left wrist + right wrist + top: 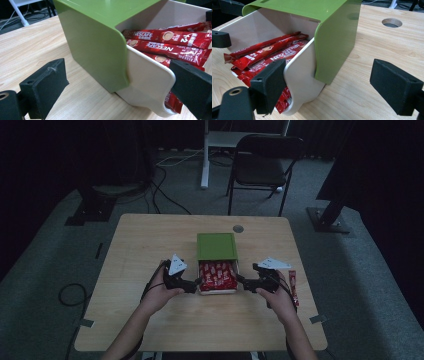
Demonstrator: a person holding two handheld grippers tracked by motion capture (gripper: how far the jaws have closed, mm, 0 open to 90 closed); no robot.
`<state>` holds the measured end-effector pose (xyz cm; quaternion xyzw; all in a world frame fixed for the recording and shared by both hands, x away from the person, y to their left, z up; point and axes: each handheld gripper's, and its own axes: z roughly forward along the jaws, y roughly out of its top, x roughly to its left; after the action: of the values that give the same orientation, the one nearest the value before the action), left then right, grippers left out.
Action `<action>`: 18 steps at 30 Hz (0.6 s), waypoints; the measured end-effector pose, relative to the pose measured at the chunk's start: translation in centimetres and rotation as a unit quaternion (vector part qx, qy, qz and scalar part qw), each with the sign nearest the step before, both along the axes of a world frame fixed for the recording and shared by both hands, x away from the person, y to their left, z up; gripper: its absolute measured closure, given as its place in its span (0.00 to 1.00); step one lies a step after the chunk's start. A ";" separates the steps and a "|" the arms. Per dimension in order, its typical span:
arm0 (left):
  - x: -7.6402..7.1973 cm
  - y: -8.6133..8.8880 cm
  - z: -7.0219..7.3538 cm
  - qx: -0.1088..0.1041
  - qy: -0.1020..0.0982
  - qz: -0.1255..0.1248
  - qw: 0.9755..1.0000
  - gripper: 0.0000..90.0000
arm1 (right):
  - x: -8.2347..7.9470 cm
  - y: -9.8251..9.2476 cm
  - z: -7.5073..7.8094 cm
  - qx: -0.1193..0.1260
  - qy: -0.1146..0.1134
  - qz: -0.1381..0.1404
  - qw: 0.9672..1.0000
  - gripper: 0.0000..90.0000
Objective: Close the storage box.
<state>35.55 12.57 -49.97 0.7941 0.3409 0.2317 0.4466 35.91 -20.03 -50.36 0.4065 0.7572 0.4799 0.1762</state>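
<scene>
You are holding your left hand-held gripper (pixel 199 283) wide open at the drawer's (pixel 218 291) left wall and your right hand-held gripper (pixel 241 280) wide open at its right wall, neither gripping. The drawer of red coffee sachets (pixel 217 275) is sitting pulled out of the green box (pixel 216 246), mid-worktop (pixel 150 240).

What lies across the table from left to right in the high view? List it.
left gripper → drawer of red coffee sticks → right gripper → loose red stick near the table's right edge.
</scene>
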 end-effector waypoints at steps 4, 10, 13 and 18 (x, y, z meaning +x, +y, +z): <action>0.4 -0.1 0.0 -0.002 -0.001 0.002 1.000 0.05 | 0.3 0.1 0.0 0.002 -0.001 -0.007 1.000 0.15; 1.0 0.0 0.0 -0.003 -0.001 0.008 1.000 0.05 | 0.9 0.3 0.0 -0.001 -0.002 -0.011 1.000 0.15; 1.3 0.0 0.0 -0.002 -0.002 0.010 1.000 0.05 | 1.2 0.4 0.1 -0.002 -0.002 -0.014 1.000 0.15; 1.8 -0.1 0.1 0.002 -0.008 0.015 1.000 0.05 | 1.9 0.5 0.1 -0.001 -0.002 -0.020 1.000 0.15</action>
<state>37.36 12.45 -49.91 0.7878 0.3492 0.2453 0.4441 37.78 -19.49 -50.29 0.4200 0.7492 0.4766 0.1877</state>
